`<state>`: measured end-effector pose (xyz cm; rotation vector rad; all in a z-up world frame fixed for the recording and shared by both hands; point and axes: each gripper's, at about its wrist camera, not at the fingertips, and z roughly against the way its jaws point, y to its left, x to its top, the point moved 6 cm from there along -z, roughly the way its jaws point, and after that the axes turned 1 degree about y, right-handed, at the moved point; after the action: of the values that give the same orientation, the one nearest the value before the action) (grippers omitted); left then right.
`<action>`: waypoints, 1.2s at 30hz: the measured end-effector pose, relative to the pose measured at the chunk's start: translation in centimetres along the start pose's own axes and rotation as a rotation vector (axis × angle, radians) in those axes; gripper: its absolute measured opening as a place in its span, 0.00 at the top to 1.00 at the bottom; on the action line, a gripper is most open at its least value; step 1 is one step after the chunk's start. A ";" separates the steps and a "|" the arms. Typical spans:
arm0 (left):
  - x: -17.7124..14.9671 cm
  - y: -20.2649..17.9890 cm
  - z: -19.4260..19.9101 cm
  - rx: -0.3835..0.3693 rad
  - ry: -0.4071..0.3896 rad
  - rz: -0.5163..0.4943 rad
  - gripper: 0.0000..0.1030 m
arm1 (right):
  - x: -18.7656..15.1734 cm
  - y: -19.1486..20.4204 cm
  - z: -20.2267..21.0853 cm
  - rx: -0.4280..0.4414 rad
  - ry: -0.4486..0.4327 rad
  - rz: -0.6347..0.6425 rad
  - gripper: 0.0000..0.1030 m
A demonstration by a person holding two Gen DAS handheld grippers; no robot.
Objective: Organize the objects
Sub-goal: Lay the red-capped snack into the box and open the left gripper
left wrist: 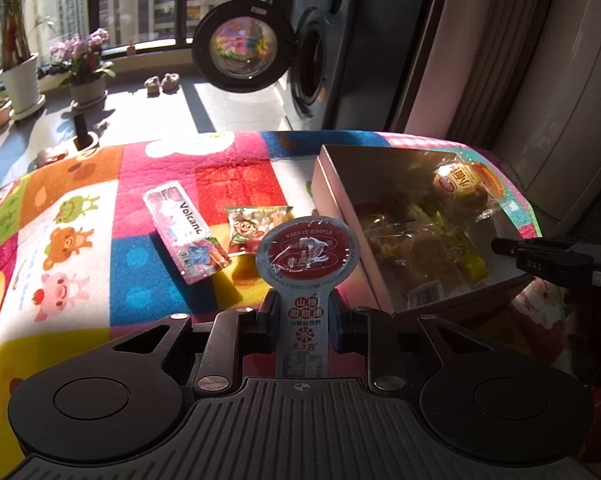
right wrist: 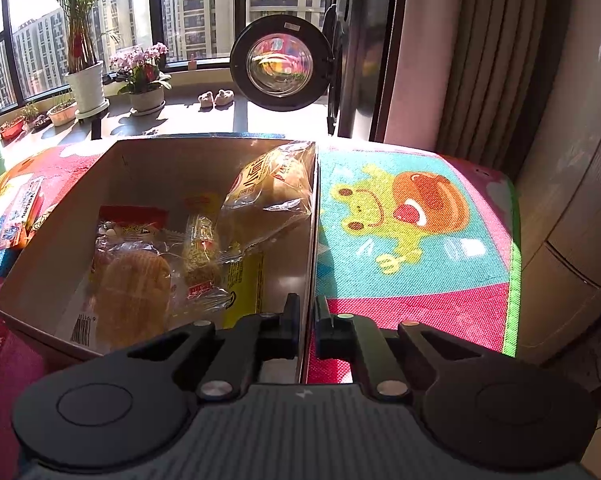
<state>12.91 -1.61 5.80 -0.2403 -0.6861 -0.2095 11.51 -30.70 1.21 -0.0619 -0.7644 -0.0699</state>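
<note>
My left gripper (left wrist: pixel 302 312) is shut on a lollipop-shaped hawthorn snack packet (left wrist: pixel 306 258), blue and white with a round red top, held upright above the colourful mat just left of the cardboard box (left wrist: pixel 332 184). A pink Volcano packet (left wrist: pixel 184 232) and a small cartoon snack bag (left wrist: pixel 252 230) lie on the mat beyond it. My right gripper (right wrist: pixel 307 328) is shut on the box's right wall (right wrist: pixel 314 240). The box holds several wrapped breads and snacks (right wrist: pixel 204 248).
The colourful cartoon play mat (right wrist: pixel 412 232) covers the table. A washing machine with its round door open (left wrist: pixel 240 48) stands beyond, with potted plants (right wrist: pixel 86 80) and small shoes on the sunny balcony floor. A curtain and wall close the right side.
</note>
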 end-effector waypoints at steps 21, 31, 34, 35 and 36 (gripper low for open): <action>6.5 -12.2 -10.1 -0.027 0.036 0.065 0.73 | 0.0 -0.2 0.0 0.011 -0.005 -0.014 0.93; 6.5 -11.6 -9.8 -0.008 0.032 0.041 0.73 | -0.2 -0.2 0.1 0.012 -0.008 -0.009 0.93; 6.4 -11.2 -9.6 -0.004 0.026 0.033 0.73 | -0.2 -0.1 0.1 0.007 -0.008 -0.006 0.93; 6.4 -11.1 -9.4 -0.005 0.025 0.031 0.73 | -0.2 -0.1 0.1 0.006 -0.008 -0.005 0.93; 6.4 -10.8 -9.2 -0.011 0.023 0.034 0.73 | -0.2 -0.1 0.1 0.005 -0.008 -0.005 0.92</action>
<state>20.32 -15.27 4.68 -0.2595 -0.6574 -0.1838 11.29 -30.79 1.09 -0.0558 -0.7726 -0.0721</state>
